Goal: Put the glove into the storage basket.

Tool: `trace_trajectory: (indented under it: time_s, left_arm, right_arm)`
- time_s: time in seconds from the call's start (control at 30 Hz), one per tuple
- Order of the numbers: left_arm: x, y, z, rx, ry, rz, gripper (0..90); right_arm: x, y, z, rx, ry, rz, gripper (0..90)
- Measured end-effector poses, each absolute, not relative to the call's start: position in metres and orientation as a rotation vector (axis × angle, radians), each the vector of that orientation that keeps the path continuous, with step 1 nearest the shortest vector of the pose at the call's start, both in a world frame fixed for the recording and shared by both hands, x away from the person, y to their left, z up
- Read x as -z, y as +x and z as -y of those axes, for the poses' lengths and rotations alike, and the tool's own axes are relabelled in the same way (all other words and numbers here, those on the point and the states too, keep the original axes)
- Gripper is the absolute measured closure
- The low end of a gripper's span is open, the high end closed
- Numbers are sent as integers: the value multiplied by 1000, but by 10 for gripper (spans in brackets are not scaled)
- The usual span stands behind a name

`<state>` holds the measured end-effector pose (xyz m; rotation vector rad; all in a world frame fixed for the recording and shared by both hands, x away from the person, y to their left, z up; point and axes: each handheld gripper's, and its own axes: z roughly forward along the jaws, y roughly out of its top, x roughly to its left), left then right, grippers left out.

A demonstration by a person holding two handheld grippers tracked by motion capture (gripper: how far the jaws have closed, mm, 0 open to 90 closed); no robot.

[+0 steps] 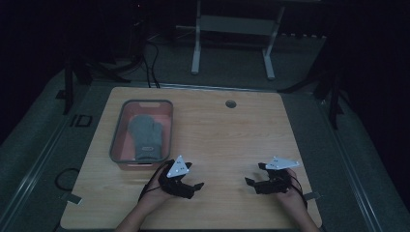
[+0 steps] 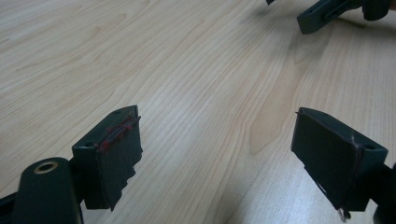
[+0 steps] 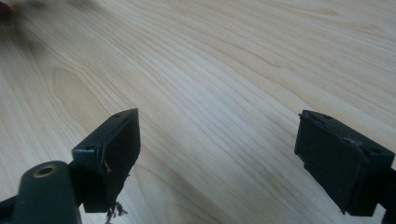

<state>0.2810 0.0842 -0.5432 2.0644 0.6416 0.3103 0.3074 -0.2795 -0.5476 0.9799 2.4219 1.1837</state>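
The wooden table (image 1: 232, 140) is filling the middle of the high view. At its left a grey-rimmed tray (image 1: 116, 126) is holding a grey mitten (image 1: 145, 136), lying flat. It is probably soft, light and floppy, so pinching the cuff or a bunched fold looks best. At lower centre the left gripper (image 1: 196, 187) and right gripper (image 1: 252, 182) are resting, jaws standing wide with nothing between them.

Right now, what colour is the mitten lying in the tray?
Grey; the mitten lies in a grey-rimmed tray, clearest in the high view.
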Motion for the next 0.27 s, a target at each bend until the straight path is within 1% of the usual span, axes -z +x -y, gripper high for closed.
trace_trajectory:
  time_s: [0.27]
  left_arm:
    - [544,281,-84,-306,2063,-644,163]
  right_arm:
    - [548,310,283,-1204,999,-2403,142]
